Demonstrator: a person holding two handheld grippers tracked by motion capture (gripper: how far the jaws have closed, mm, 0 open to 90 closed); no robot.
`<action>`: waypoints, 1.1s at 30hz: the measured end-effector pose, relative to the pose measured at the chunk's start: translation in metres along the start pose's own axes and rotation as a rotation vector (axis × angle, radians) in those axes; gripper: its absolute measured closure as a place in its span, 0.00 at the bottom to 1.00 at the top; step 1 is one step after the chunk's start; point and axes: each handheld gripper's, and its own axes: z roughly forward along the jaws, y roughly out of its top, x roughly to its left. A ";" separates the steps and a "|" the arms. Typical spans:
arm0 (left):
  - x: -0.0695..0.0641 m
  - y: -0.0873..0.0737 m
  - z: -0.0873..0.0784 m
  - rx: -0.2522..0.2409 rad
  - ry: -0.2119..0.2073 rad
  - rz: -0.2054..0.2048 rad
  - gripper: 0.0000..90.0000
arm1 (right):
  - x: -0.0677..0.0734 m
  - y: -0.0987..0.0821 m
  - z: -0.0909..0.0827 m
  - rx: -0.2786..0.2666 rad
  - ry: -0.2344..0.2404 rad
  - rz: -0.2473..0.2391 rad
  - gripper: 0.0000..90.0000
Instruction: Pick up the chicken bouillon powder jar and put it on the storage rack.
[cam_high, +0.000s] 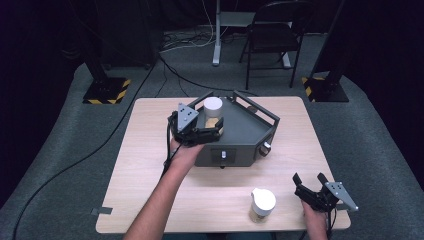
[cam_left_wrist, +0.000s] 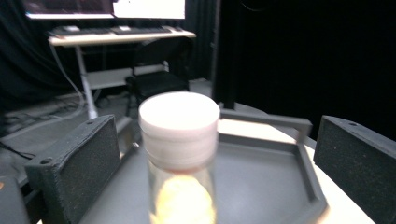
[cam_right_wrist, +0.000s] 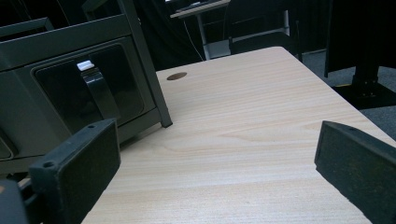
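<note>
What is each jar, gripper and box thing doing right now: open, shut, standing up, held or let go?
White-lidded clear jar on the grey tray: upright, lid on, between open jaws, not gripped.
Second white-lidded jar near the table's front edge: upright, lid on, untouched.
Left gripper: open.
Right gripper: open, empty.
Dark grey metal box with railed top: front panels shut.

The left gripper (cam_high: 214, 126) reaches forward with jaws spread wide; the right gripper (cam_high: 309, 181) rests low, jaws wide apart.
</note>
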 end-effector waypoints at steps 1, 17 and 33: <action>0.001 -0.001 -0.002 0.002 -0.010 0.000 0.00 | 0.000 0.000 0.000 0.000 -0.001 -0.001 0.00; -0.014 -0.039 -0.038 0.008 -0.017 0.097 0.00 | 0.001 -0.001 0.000 -0.003 -0.003 0.007 0.00; -0.014 -0.074 -0.068 0.034 -0.042 0.086 0.00 | 0.002 0.000 0.000 0.000 -0.011 0.015 0.00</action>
